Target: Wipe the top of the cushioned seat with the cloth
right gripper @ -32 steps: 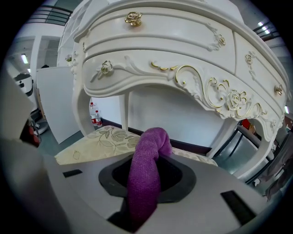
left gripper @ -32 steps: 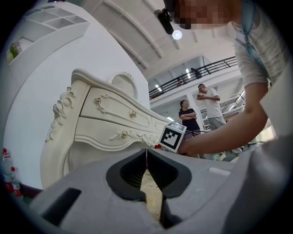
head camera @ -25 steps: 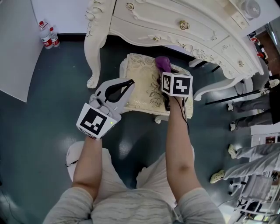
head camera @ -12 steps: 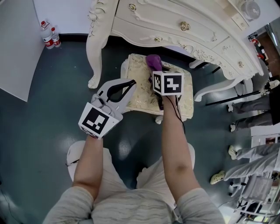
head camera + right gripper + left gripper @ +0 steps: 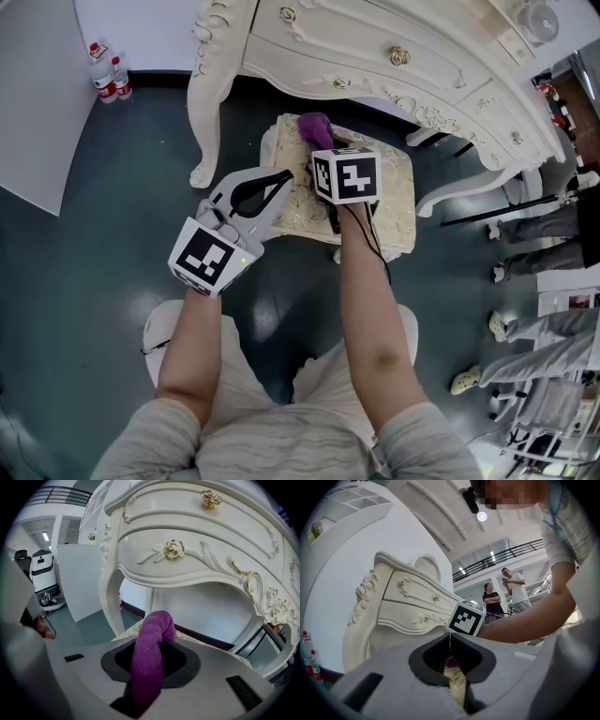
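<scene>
The cushioned seat (image 5: 398, 206), cream with a floral pattern, stands on the dark floor before a white dressing table. A purple cloth (image 5: 316, 127) lies on its far left part, and my right gripper (image 5: 324, 148) is shut on it beneath its marker cube. In the right gripper view the cloth (image 5: 150, 653) runs out between the jaws and folds over the seat (image 5: 125, 631). My left gripper (image 5: 281, 175) hovers at the seat's left front edge, shut and holding nothing. Its own view shows the tips meeting (image 5: 450, 640) with the seat fabric (image 5: 457, 686) below.
The ornate white dressing table (image 5: 375, 56) overhangs the seat's far side, with one curved leg (image 5: 208, 103) at the left. Two water bottles (image 5: 105, 77) stand by the wall. People's legs (image 5: 534, 328) show at the right. Two bystanders (image 5: 504, 592) stand in the distance.
My right gripper has dragged the purple cloth leftward across the seat's far part. The left gripper has barely moved.
</scene>
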### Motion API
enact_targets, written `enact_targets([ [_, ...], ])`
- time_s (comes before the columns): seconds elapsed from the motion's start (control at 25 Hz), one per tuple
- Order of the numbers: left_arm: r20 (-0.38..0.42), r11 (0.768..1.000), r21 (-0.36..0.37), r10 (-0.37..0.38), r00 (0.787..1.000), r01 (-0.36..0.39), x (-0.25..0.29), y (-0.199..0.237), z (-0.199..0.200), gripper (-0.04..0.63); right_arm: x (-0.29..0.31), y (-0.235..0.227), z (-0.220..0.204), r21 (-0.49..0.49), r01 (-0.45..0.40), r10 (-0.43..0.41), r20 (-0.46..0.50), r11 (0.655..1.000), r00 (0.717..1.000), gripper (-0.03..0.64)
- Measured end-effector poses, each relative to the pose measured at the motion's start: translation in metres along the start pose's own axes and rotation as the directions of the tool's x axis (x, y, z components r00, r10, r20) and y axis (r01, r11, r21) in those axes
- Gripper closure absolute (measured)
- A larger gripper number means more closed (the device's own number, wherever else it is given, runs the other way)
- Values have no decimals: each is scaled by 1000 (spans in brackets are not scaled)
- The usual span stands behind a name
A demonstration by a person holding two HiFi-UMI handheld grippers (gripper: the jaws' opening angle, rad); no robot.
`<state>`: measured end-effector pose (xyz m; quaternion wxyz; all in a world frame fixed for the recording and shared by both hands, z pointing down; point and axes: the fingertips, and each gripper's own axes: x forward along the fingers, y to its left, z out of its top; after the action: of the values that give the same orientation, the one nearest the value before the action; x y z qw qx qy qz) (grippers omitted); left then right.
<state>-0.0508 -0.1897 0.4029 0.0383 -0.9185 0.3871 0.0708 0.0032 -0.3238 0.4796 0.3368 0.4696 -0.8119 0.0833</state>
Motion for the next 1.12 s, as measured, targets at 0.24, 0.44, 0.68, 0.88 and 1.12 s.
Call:
enact_targets([
  [0.24,2,1000,11,2,1000,-2,0,3,-2,580,2,14,4,-32,-25,25,5,999,1000,520],
  [0.44,-9,1000,-2,16,1000,-16,-2,5,-4,580,2,29,7,-54,-51,52,7,997,999,520],
  [0.68,10,1000,15,18,1000,-18,-2,8,-2,580,-1,47,9,-84,-93,94,4,992,996,520],
  [0.88,26,999,14,38,999,-39,-3,13,0,580,-3,57,8,-87,-134,135,-1,987,991,520],
  [1.12,33,999,14,49,998,-49,-3,13,2,580,-13,74,5,-82,-231,232,-3,969,973,520],
])
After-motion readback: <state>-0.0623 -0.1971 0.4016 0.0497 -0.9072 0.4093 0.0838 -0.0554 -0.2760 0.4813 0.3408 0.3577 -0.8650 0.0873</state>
